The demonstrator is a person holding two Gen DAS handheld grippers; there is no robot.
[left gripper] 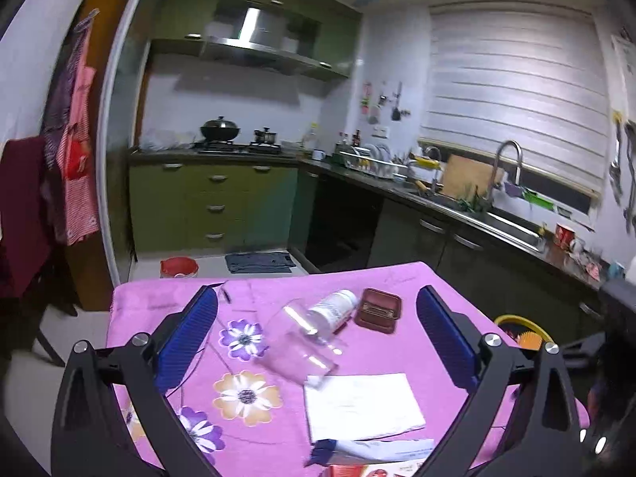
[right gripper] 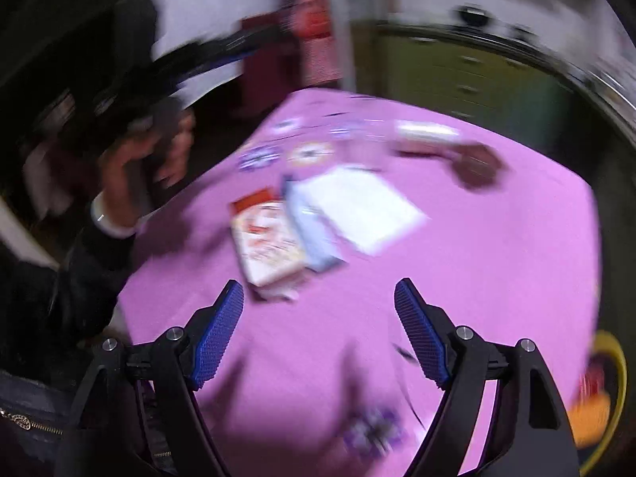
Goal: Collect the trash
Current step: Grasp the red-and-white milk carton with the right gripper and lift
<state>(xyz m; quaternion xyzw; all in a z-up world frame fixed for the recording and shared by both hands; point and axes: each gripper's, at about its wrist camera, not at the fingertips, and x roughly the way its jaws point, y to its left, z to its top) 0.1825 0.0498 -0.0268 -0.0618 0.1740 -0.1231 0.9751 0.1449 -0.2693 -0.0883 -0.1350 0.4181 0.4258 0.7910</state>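
A: Trash lies across the pink flowered cloth (left gripper: pixel 159 302) on our surface: a clear cup (left gripper: pixel 298 342) on its side, a white bottle (left gripper: pixel 336 308) also on its side and touching the cup, a white paper (left gripper: pixel 361 405) nearer to us, a pale blue packet (left gripper: pixel 373 449) at the near edge, and a red and white packet (right gripper: pixel 270 238) just beside that.

B: We also see a small brown case (left gripper: pixel 377 310) just beside the bottle. What of our tongs?

A: Our left tongs (left gripper: pixel 318 342) stand spread wide over the surface, holding nothing; the cup and bottle show between the blue pads but neither pad touches them.

B: Our right tongs (right gripper: pixel 318 332) are open too and hold nothing. Only bare cloth shows between the pads. This view is blurred, so small details escape us.

A: The red and white packet lies just beyond the right tongs, with the blue packet touching it and the paper past that.

B: A yellow-rimmed bin (left gripper: pixel 520 328) sits beside the surface, lower down. Behind, we see a kitchen counter with a sink (left gripper: pixel 512 226).
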